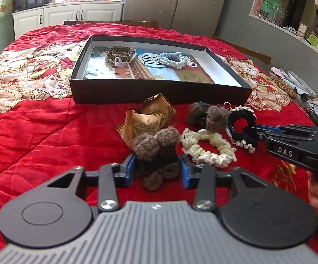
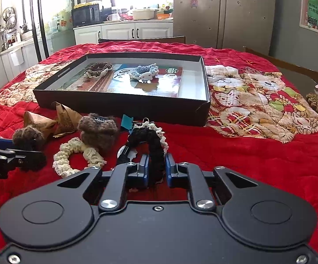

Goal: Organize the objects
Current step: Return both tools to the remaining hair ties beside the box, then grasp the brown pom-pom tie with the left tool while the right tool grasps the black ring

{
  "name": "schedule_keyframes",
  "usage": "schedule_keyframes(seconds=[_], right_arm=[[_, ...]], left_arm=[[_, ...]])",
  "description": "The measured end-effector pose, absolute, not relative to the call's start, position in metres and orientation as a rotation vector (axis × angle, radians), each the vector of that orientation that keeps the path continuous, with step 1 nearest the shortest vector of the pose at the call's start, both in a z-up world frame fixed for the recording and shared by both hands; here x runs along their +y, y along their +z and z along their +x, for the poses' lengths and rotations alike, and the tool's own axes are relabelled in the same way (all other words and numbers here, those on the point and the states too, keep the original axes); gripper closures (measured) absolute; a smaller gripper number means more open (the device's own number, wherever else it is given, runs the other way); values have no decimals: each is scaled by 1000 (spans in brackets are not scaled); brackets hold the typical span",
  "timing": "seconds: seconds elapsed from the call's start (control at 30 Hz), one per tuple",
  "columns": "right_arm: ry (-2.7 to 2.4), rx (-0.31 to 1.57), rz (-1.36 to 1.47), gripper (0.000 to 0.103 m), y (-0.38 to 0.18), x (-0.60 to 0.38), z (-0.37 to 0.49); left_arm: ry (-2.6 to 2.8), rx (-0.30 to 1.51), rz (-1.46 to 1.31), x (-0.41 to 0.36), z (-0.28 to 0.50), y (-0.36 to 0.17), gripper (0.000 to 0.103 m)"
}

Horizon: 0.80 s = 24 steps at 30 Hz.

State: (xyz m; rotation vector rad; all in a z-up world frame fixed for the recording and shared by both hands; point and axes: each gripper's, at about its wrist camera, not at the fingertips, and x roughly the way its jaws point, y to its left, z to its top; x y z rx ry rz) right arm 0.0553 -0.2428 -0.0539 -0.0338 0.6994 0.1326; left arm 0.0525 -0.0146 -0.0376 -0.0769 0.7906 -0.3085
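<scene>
Low in the frame, the left gripper (image 1: pixel 156 167) pinches a brown woolly hair clip (image 1: pixel 156 151) while the right gripper (image 2: pixel 156 169) clamps the black scrunchie (image 2: pixel 150 145), each apparently gripped for carrying to the open box (image 1: pixel 159 88) at centre, where two scrunchies already lie.

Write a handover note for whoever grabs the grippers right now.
Left gripper: jaws around the brown fuzzy hair clip, touching it.
Right gripper: shut on the black scrunchie.
Done: brown scrunchie and blue scrunchie are in the black box.
Left on the red quilt: cream scrunchie, second brown clip, two tan packets.
</scene>
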Motion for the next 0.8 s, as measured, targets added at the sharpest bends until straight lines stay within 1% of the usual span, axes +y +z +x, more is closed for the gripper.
schedule_keyframes(seconds=[0.07, 0.8], right_arm=[[132, 698, -33, 89, -53, -244, 55], [145, 660, -56, 90, -38, -239, 46]], left_arm=[[-309, 786, -71, -15, 52, -37, 61], [-316, 746, -72, -11, 42, -24, 61]])
